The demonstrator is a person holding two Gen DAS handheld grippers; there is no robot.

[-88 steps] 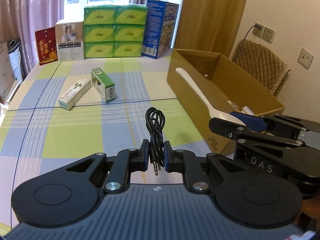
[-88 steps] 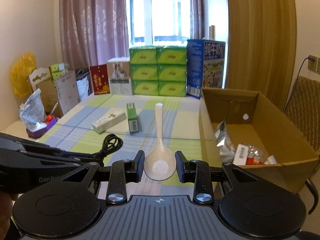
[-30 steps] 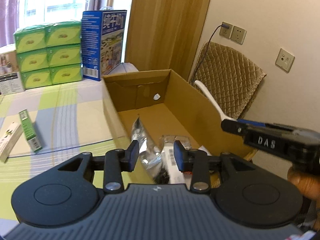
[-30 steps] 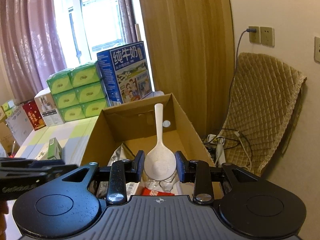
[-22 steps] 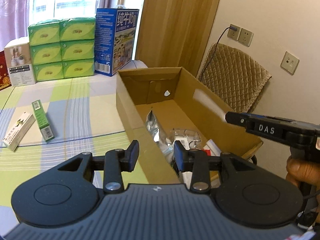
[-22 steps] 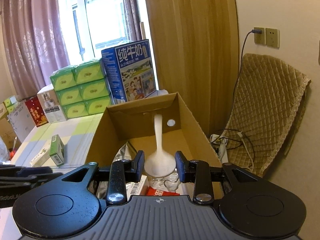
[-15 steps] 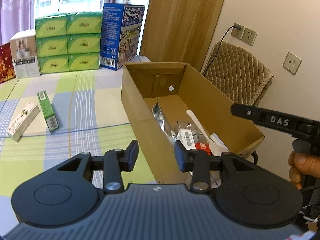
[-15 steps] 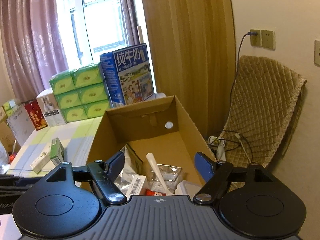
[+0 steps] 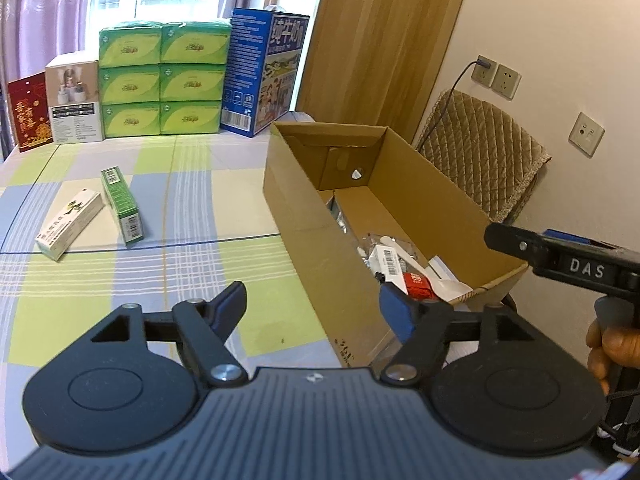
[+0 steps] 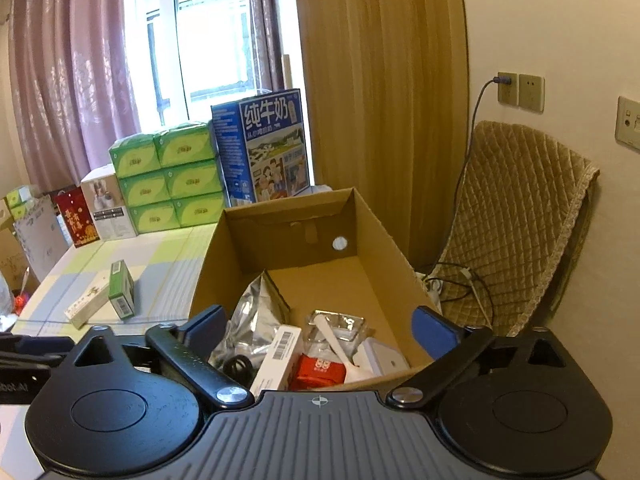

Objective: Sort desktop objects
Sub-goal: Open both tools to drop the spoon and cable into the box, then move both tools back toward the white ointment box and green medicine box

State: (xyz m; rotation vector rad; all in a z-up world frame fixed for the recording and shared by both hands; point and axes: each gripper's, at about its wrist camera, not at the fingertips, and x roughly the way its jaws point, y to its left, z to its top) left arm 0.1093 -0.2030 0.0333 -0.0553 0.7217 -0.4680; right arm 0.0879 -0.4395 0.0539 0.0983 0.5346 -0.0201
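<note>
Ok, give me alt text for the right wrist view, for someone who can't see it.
The right gripper, jaws wide open and empty, hangs over a cardboard box holding a white spoon, a silver foil bag, a barcoded white carton and a red packet. Two small boxes lie on the checked tablecloth beyond.

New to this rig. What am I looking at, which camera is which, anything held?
No robot arm: a person holds a hand-held gripper in each hand, and each carries a fisheye camera looking along its fingers. One picture is from the left hand-held gripper, the other from the right hand-held gripper. Both are open and hold nothing. The cardboard box on the checked tablecloth holds a white spoon, a foil bag and small packages. A green carton and a white carton lie on the cloth outside the box.
</note>
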